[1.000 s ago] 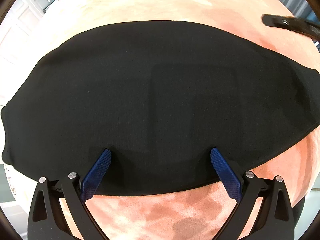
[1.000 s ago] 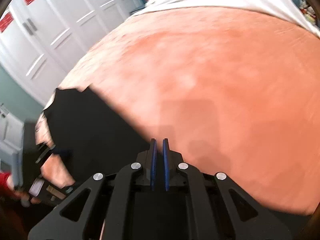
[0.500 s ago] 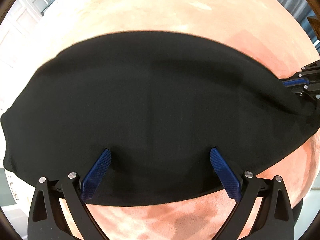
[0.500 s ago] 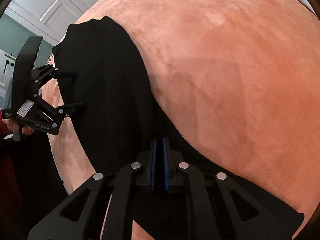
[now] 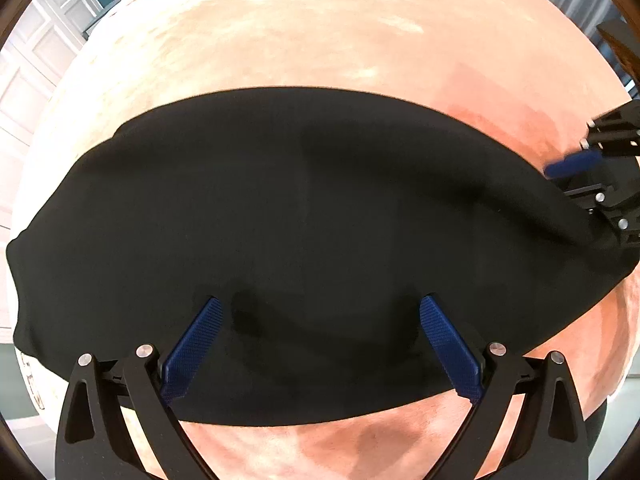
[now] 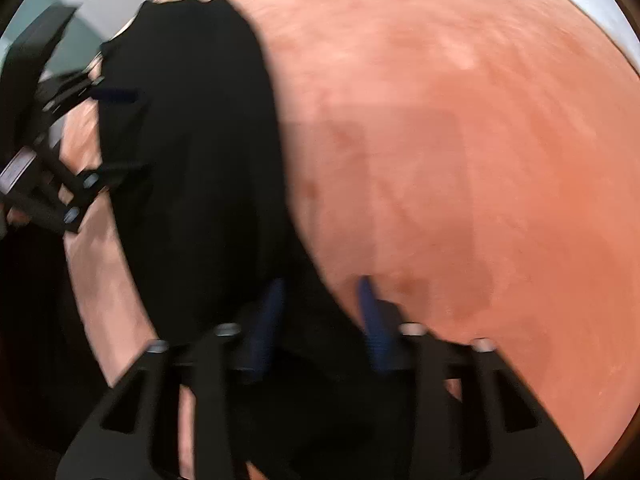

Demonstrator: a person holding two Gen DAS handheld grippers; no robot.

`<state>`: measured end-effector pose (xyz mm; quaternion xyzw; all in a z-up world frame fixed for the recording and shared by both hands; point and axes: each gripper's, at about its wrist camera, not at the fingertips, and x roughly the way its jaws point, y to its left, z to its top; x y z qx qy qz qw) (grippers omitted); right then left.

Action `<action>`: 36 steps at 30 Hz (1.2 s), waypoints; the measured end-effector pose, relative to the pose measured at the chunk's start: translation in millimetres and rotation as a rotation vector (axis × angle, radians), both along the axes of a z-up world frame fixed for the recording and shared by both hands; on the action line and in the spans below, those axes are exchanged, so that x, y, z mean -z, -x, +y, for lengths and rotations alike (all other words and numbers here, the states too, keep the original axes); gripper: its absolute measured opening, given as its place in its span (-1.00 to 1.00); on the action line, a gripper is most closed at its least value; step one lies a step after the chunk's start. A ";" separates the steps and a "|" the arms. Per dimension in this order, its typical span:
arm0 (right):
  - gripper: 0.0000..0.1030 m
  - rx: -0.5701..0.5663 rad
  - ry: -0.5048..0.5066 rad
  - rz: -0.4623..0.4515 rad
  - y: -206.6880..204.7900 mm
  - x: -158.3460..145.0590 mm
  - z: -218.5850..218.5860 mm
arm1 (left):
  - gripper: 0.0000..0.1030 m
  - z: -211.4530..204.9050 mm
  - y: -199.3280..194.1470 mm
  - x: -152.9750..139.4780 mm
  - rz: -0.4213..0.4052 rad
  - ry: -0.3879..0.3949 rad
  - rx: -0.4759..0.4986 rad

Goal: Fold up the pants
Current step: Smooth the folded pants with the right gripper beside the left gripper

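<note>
Black pants (image 5: pixel 304 232) lie folded flat on an orange-pink bedspread (image 5: pixel 320 32). My left gripper (image 5: pixel 320 320) is open, its blue fingers resting apart on the near edge of the pants. My right gripper (image 6: pixel 320 300) is open, its blurred blue fingers straddling the pants' (image 6: pixel 192 160) end edge. It also shows in the left wrist view (image 5: pixel 600 184) at the far right, over the pants' end. The left gripper shows in the right wrist view (image 6: pixel 112 136) at the far left.
White cabinet doors (image 5: pixel 24 80) stand at the left beyond the bed. A white sheet (image 6: pixel 592 12) shows at the bed's far right edge. Bare bedspread (image 6: pixel 460 140) stretches beyond the pants.
My right gripper came down to the pants' end and opened its jaws from shut. The pants' right end has been drawn up into a ridge. My left gripper has stayed open in place.
</note>
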<state>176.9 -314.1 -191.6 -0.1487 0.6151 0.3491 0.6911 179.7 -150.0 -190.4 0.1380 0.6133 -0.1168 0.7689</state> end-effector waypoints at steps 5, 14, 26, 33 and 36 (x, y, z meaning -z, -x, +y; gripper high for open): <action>-0.78 -0.022 0.042 0.037 -8.7 9.1 8.9 | 0.90 6.8 -0.8 -0.3 0.019 0.014 -0.028; -1.00 0.249 0.172 -0.245 -30.3 -24.0 -18.9 | 0.90 8.3 -1.6 -6.8 -0.006 0.011 -0.023; -1.00 0.599 -0.046 -0.225 19.6 -4.1 -85.0 | 0.90 -8.6 1.4 -0.8 0.007 0.037 -0.014; -0.86 1.033 -0.235 -0.353 56.8 -21.6 -168.3 | 0.90 -11.3 8.9 -2.9 -0.036 -0.013 0.015; -0.96 0.931 -0.141 -0.289 72.8 6.4 -161.9 | 0.90 -10.0 11.9 1.4 -0.026 -0.034 0.022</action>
